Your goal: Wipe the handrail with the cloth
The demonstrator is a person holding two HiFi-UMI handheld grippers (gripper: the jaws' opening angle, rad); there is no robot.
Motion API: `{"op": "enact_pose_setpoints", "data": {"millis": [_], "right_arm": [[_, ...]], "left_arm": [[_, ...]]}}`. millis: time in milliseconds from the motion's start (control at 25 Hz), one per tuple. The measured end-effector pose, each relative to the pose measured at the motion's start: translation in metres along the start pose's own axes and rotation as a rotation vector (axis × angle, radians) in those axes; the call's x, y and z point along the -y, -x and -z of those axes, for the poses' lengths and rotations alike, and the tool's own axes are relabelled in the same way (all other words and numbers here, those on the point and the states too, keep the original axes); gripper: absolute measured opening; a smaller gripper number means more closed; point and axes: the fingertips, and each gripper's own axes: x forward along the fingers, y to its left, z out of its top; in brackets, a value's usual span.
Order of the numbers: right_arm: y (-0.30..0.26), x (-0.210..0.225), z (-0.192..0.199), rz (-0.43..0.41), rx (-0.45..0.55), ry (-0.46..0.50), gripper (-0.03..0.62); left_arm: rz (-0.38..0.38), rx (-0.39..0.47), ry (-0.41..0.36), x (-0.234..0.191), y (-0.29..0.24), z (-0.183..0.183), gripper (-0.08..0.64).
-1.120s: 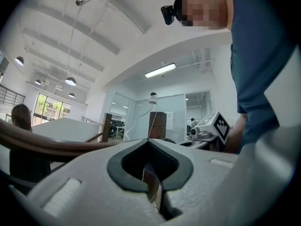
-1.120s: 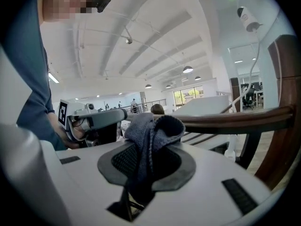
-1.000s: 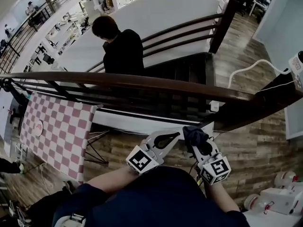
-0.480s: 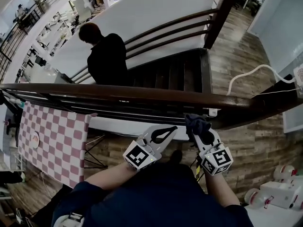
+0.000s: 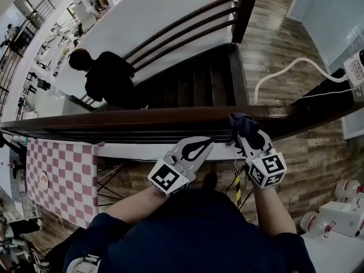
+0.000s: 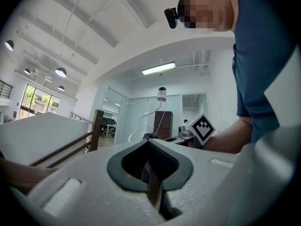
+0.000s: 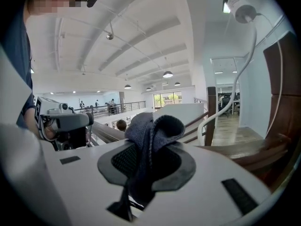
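The dark brown handrail (image 5: 142, 118) runs across the head view from left to right. My right gripper (image 5: 245, 134) is shut on a dark blue cloth (image 5: 241, 122), and the bunched cloth overlaps the rail's near edge. From the right gripper view the cloth (image 7: 150, 128) bulges out of the shut jaws, with the handrail (image 7: 251, 149) just beyond to the right. My left gripper (image 5: 205, 144) hangs a little below the rail, left of the right one, shut with nothing in it. Through the left gripper view the shut gripper (image 6: 149, 142) points toward the right gripper's marker cube (image 6: 203, 127).
A person in black (image 5: 105, 78) stands on the stairs (image 5: 199, 78) beyond the rail. A pink checked cloth (image 5: 62, 175) hangs on the railing at the left. A white cable (image 5: 278, 75) runs to a white device (image 5: 355, 67) on the post. White equipment (image 5: 335, 215) sits on the floor at the right.
My right gripper has risen with the cloth from below the rail up to its near edge. The left gripper rose a little. The person on the stairs has moved left and farther away.
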Motion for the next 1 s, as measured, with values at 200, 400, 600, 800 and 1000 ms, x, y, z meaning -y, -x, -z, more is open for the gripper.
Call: {"op": "enact_pose_setpoints", "data": {"millis": [200,400,600,800,1000], "right_arm": [[-0.005,0.048,0.002,0.057,-0.051,0.012,0.092],[-0.006,0.086,-0.002,0.140,-0.113,0.098,0.092],[-0.017,0.108,0.012,0.194,-0.232,0.173,0.092],[-0.036,0.084,0.009,0.198,-0.252,0.192,0.092],[-0.069,0.038,0.005,0.129,-0.276,0.218,0.092]], "left_arm": [[0.026,0.024,0.021,0.005,-0.034,0.000,-0.005],[0.019,0.011,0.044,0.003,-0.037,0.009,-0.005],[-0.004,0.014,0.052,-0.006,-0.024,0.012,-0.005],[-0.041,0.013,0.053,-0.017,0.006,0.014,-0.005],[-0.090,0.024,0.047,-0.038,0.046,0.014,-0.005]]}}
